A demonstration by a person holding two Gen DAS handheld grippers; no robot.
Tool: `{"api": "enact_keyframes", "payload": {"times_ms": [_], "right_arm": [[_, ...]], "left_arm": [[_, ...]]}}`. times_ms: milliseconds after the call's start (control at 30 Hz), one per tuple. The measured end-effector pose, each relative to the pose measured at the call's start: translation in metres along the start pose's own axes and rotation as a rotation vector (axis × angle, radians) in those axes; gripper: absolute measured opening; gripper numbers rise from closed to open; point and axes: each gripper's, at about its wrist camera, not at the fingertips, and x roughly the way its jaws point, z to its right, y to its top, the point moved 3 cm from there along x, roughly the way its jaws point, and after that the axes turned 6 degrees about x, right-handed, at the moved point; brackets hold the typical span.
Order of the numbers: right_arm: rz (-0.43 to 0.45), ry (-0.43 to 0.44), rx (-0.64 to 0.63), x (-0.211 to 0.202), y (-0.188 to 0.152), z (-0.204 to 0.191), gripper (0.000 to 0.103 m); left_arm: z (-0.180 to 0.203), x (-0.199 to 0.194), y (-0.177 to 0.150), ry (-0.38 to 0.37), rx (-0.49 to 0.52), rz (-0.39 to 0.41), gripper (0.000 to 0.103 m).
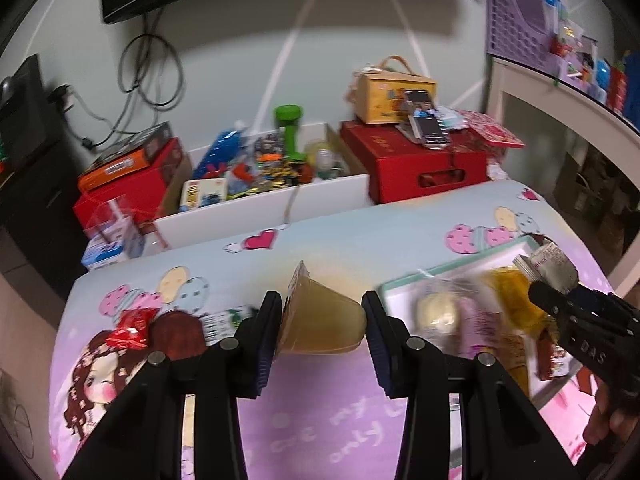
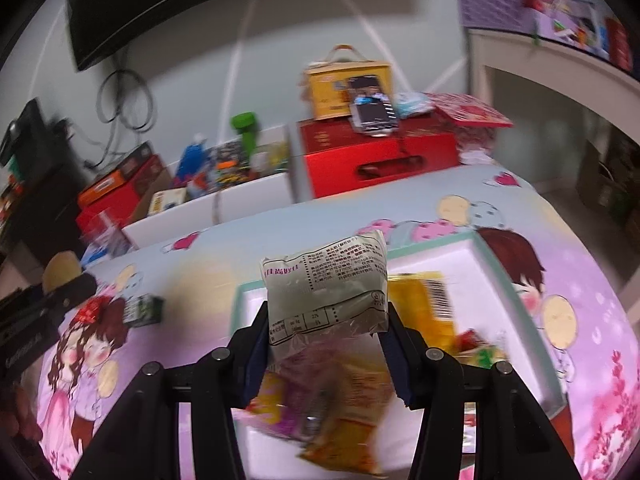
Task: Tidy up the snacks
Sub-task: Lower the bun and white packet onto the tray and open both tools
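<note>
Left wrist view: left gripper (image 1: 322,320) clamps jelly cup (image 1: 324,322), carried above worktop (image 1: 340,248) beside tray (image 1: 404,284). Right gripper (image 2: 326,320) clamps white snack packet (image 2: 328,284) over tray interior. Step: carry-to-tray. Next: lower both, release inside tray rim. Tray already crowded with packets; far corner bare.

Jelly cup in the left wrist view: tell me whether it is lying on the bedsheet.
No, the jelly cup is held between the left gripper's fingers, above the sheet.
</note>
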Motion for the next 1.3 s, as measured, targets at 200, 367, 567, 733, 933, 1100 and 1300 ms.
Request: {"api": "enact_keyframes", "payload": {"times_ms": [200, 367, 567, 733, 933, 1100, 1300], "right_arm": [[-0.003, -0.037, 0.078, 0.000, 0.006, 0.037, 0.054], [-0.001, -0.057, 0.128, 0.001, 0.009, 0.059, 0.054], [0.006, -0.075, 0.170, -0.003, 0.012, 0.081, 0.054], [0.014, -0.102, 0.198, -0.007, 0.014, 0.098, 0.054], [-0.013, -0.110, 0.228, -0.002, 0.012, 0.112, 0.054], [-0.043, -0.088, 0.237, 0.010, 0.008, 0.114, 0.055], [-0.078, -0.083, 0.242, 0.024, 0.003, 0.115, 0.054]], "left_arm": [[0.040, 0.007, 0.008, -0.046, 0.082, 0.007, 0.043], [0.072, 0.012, 0.009, -0.086, 0.144, 0.010, 0.043], [0.107, 0.017, 0.007, -0.142, 0.207, 0.003, 0.043], [0.131, 0.021, 0.005, -0.167, 0.250, -0.006, 0.043], [0.157, 0.026, 0.001, -0.196, 0.301, -0.002, 0.043], [0.170, 0.034, -0.005, -0.196, 0.342, -0.023, 0.043], [0.162, 0.038, -0.006, -0.171, 0.315, -0.034, 0.043]]}}
